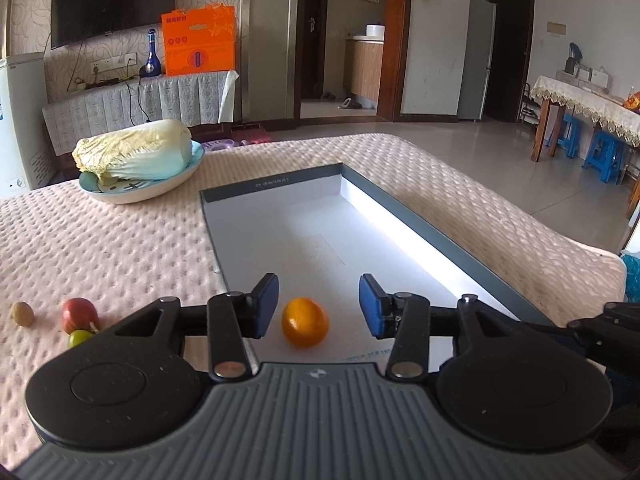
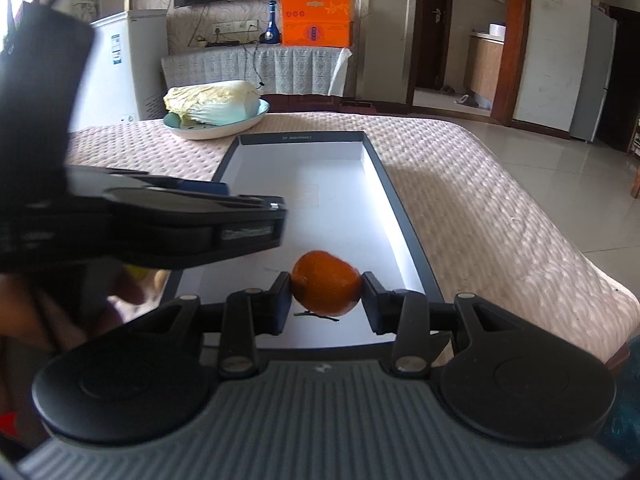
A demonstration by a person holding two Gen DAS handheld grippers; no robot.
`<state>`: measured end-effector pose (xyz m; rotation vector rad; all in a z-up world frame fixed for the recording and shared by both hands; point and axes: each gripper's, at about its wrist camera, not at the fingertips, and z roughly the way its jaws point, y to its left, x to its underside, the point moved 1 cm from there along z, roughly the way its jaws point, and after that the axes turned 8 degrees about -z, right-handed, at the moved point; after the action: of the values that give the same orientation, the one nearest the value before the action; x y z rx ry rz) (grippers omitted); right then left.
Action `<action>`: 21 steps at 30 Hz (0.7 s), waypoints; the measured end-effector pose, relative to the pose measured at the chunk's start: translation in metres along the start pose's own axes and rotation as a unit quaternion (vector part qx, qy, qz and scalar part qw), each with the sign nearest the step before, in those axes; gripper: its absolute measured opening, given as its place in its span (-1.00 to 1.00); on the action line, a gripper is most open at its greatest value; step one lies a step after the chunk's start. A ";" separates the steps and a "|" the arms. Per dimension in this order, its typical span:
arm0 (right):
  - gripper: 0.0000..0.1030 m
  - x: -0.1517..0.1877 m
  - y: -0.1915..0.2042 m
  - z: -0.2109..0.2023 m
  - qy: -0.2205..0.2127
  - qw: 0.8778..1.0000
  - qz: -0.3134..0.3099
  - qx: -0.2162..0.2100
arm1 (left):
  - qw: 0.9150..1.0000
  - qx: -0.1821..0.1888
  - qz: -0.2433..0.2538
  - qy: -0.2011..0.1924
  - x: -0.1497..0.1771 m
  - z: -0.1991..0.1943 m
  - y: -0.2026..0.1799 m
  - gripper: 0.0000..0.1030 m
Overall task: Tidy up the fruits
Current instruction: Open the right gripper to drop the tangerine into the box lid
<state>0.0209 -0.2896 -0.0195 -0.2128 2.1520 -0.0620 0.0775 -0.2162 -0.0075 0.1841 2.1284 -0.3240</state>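
Your left gripper (image 1: 319, 306) stood released around a round orange tangerine (image 1: 305, 322) in the grey-rimmed white tray (image 1: 420, 216); your right gripper (image 2: 327, 298) clenched a darker orange tangerine (image 2: 326, 283).

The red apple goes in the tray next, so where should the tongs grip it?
Probably the red apple is best taken across its round middle, coming from above: one pad on its bare left side facing the small brown fruit, the other at its far right, since the green fruit crowds its near side.
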 end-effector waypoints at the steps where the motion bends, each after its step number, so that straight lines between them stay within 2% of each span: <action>1: -0.21 0.000 0.000 0.002 0.000 1.000 0.003 0.001 | 1.000 0.002 -0.004 -0.003 -0.001 -0.004 0.002 -0.01; 13: -0.21 -0.004 0.006 0.022 0.011 1.000 0.023 0.007 | 0.999 -0.009 -0.033 -0.012 0.000 -0.067 0.038 -0.01; 21: -0.20 -0.008 0.015 0.030 0.015 0.999 0.029 -0.003 | 1.000 -0.010 -0.026 -0.005 0.025 -0.119 0.046 -0.01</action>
<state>0.0485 -0.2721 -0.0315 -0.1542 2.1878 -0.0264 -0.0195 -0.1368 0.0262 0.1157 2.1278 -0.3339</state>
